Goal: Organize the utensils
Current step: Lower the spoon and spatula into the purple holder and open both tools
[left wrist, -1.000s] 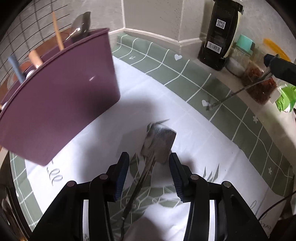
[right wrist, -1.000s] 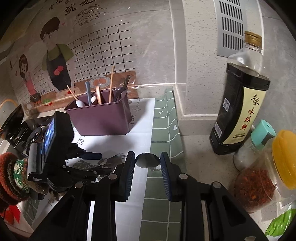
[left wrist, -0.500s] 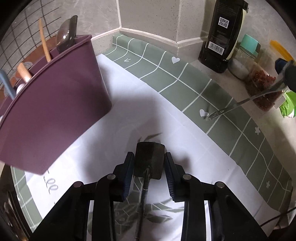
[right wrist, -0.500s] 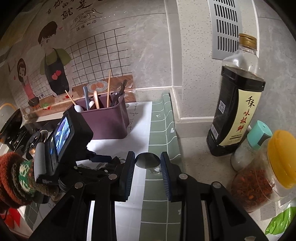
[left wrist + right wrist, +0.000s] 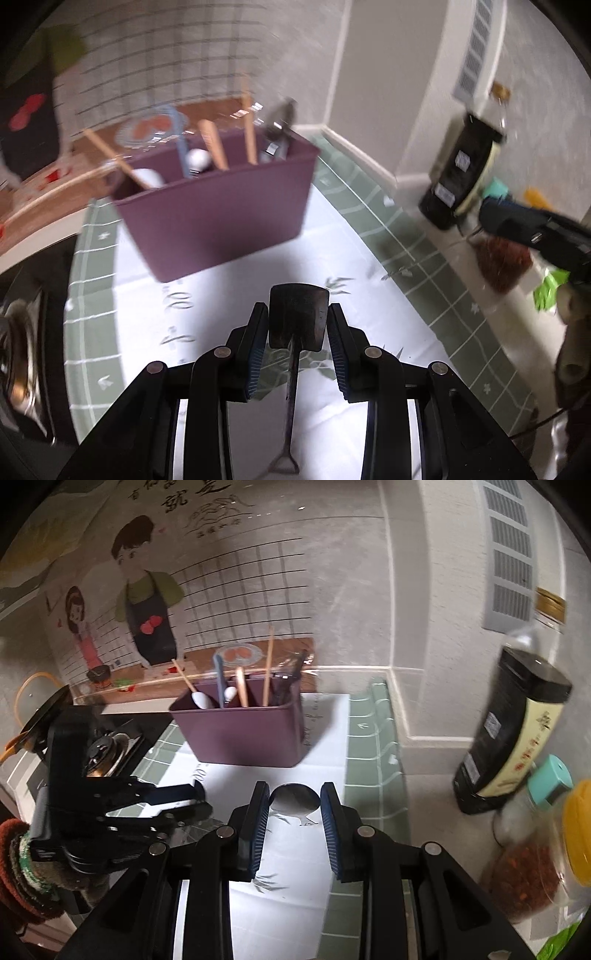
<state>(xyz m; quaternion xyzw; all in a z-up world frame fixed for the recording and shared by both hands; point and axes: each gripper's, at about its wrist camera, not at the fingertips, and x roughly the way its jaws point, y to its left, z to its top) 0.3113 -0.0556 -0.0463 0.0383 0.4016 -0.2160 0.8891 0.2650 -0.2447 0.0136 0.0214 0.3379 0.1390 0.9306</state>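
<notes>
I had the left gripper (image 5: pixel 298 334) pinching a small metal spatula (image 5: pixel 298 319) at lower centre, blade up, lifted clear of the mat (image 5: pixel 369 273). My right gripper (image 5: pixel 294 818) pinched a spoon (image 5: pixel 294 802) likewise. The purple holder (image 5: pixel 218 214) stood beyond, upper centre (already crowded). Carrying stage, I judged; next, tip each handle into a compartment.
</notes>
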